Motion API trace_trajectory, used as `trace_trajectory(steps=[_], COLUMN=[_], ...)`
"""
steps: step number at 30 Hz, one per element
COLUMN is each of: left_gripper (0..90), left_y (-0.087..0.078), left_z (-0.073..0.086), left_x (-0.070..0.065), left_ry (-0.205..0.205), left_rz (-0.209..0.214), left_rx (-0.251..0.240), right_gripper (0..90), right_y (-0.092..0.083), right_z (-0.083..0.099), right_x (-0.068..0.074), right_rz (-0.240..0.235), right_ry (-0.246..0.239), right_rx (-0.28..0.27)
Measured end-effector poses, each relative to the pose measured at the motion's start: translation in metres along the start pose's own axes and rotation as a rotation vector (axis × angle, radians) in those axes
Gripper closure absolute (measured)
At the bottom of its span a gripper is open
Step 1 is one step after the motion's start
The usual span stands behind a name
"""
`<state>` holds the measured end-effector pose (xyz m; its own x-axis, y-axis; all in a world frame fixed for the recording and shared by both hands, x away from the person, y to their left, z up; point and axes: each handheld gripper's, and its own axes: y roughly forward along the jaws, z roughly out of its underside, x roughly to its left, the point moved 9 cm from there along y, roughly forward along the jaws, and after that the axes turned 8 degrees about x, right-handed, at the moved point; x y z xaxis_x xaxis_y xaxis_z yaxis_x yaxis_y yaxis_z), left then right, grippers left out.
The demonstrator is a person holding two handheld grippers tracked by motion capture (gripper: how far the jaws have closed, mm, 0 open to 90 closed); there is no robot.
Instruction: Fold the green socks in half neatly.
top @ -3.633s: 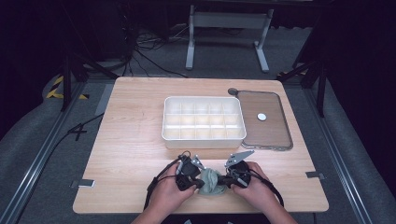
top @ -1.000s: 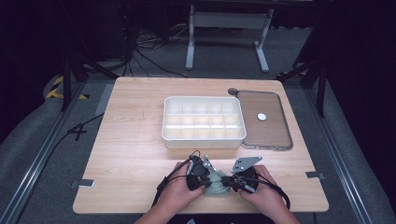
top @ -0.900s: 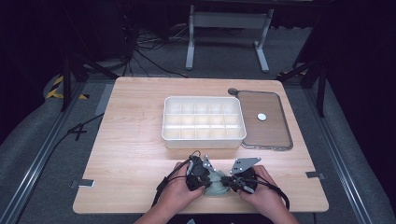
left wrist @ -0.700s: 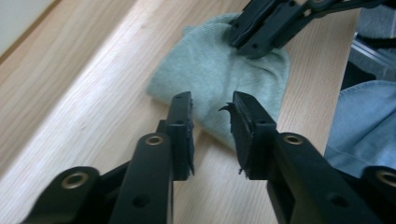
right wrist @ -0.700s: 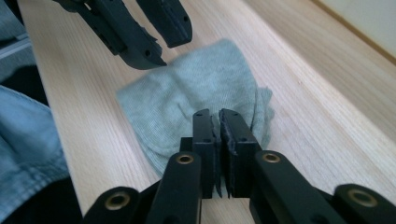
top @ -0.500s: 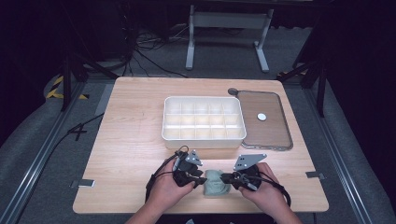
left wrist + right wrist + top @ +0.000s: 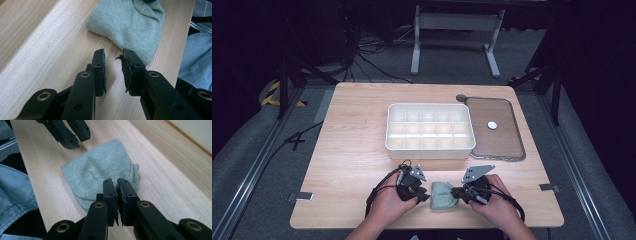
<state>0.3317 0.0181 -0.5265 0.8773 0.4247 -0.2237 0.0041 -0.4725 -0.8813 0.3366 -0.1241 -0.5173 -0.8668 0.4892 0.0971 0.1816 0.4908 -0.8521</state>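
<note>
A small grey-green cloth (image 7: 442,195), folded, lies on the wooden table near its front edge, between my two grippers. In the left gripper view the cloth (image 7: 130,27) sits just past my left gripper (image 7: 113,53), which is open with nothing between its jaws. From above, the left gripper (image 7: 422,196) stands beside the cloth's left edge. My right gripper (image 7: 455,192) meets the cloth's right edge. In its own view the right gripper (image 7: 115,182) is shut, its tips on the bunched hem of the cloth (image 7: 100,172). The left gripper (image 7: 80,141) shows open beyond the cloth.
A white tray (image 7: 429,150) with several compartments stands at mid table. To its right lies a flat brown lid (image 7: 502,142) with a small white disc (image 7: 492,125) on it. The person's blue denim (image 7: 15,195) hangs just off the table's front edge.
The left gripper has let go of the cloth and drawn back to the left. The cloth now lies flatter on the table, with the right gripper still at its edge.
</note>
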Motion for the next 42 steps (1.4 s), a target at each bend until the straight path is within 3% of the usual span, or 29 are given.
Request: trace_trajectory(steps=[6,12,22,30,34,38,42], left_gripper=[73.4,74.0,73.7,71.4,68.7,67.7,66.9], left_y=[0.007,0.009,0.012,0.0,0.0,0.003,0.001], left_z=[0.0,-0.003,-0.006,-0.016,-0.021,-0.023,-0.021], left_x=[-0.001,-0.006,-0.009,-0.022,-0.028,-0.026,-0.025], left_ry=[0.02,0.07,0.121,0.209,0.25,0.25,0.247], left_rz=[-0.002,0.001,-0.02,-0.004,-0.013,-0.014,-0.022], left_rx=[0.027,0.034,0.039,-0.029,-0.045,-0.044,-0.046], right_gripper=[85.5,85.7,89.0,89.0,88.2,88.4,84.2], right_y=[0.007,0.007,0.017,0.018,0.02,0.022,0.021], right_z=[0.002,0.002,-0.005,-0.006,-0.007,-0.009,-0.009], right_x=[0.001,0.003,0.022,0.023,0.023,0.024,0.023], right_rz=[0.029,0.039,-0.004,-0.001,-0.004,-0.009,-0.008], right_ry=[-0.016,-0.025,-0.064,-0.04,0.001,0.025,0.011], right_rx=[0.027,0.029,0.017,0.017,0.002,-0.011,-0.015])
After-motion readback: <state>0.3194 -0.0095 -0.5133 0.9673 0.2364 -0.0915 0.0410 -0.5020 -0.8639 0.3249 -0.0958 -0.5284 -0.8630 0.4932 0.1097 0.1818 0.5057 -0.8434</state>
